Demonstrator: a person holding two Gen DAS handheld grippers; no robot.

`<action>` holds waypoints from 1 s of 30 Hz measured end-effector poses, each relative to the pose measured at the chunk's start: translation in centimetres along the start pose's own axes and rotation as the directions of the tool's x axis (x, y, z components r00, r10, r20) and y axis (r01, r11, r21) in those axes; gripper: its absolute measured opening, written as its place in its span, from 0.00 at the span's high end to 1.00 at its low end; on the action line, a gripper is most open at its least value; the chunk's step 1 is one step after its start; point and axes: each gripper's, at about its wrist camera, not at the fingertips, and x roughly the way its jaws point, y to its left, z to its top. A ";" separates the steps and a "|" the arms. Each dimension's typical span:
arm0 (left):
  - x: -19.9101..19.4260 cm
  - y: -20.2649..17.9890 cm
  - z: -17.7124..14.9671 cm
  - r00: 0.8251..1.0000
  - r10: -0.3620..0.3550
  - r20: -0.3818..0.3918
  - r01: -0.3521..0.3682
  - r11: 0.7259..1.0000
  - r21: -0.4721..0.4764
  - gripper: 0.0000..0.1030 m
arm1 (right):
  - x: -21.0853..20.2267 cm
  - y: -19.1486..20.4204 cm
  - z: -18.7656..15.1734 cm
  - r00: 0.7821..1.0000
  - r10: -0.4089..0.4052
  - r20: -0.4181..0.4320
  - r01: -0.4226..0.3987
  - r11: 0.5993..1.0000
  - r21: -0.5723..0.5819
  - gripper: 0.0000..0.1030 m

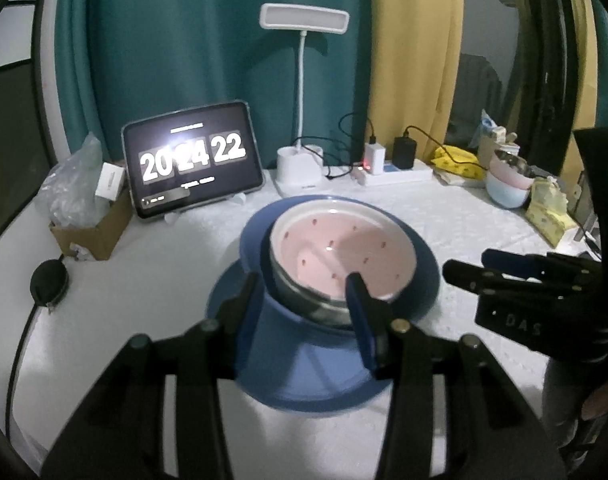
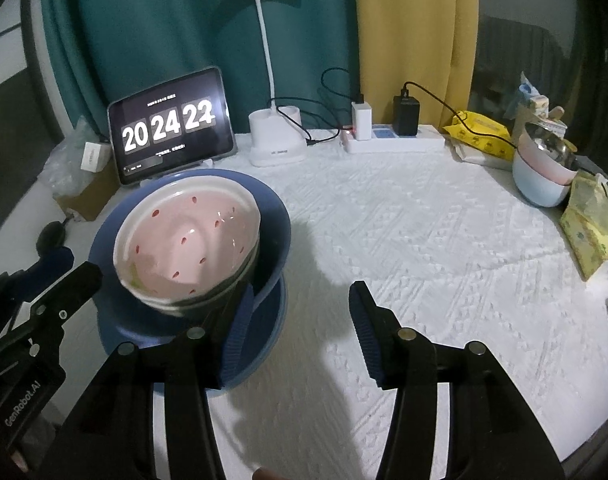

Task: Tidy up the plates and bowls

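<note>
**Two grippers at one blue stack**

Two sets of fingers frame my views. From my left wrist camera, the left gripper [image 1: 304,312] has its jaws spread around the nested dishes: the left pad sits outside the blue bowl [image 1: 282,332], while the right pad reaches over the rim of the pink speckled bowl [image 1: 344,252] nested inside it. I cannot tell whether either pad presses on anything. Both bowls sit on a blue plate [image 1: 426,276] on the white textured tablecloth [image 1: 144,280].

At ten o'clock stands a tablet [image 1: 192,160] showing clock digits; at twelve, a white desk lamp [image 1: 304,172]; at one, a power strip [image 1: 400,174].

At three o'clock my right gripper [image 1: 464,270] hovers beside the plate. Its own camera shows the jaws wide apart with nothing between them, the stack at nine to ten o'clock. At two o'clock, well apart, more stacked bowls [image 2: 542,180] wait by yellow packets [image 2: 480,132].
</note>
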 end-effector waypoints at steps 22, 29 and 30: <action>-6.8 -2.7 -0.6 0.993 -0.048 0.107 0.049 0.999 -0.003 0.28 | -8.2 -1.8 -2.0 0.988 -0.050 0.145 0.051 0.999 -0.002 0.49; -9.1 -3.1 -0.1 0.987 -0.044 0.155 0.045 0.999 -0.003 0.22 | -10.9 -2.5 -2.5 0.980 -0.057 0.191 0.057 0.998 0.001 0.49; -9.4 -3.2 0.0 0.986 -0.041 0.162 0.042 0.999 -0.002 0.22 | -11.3 -2.6 -2.6 0.979 -0.057 0.198 0.057 0.998 0.002 0.49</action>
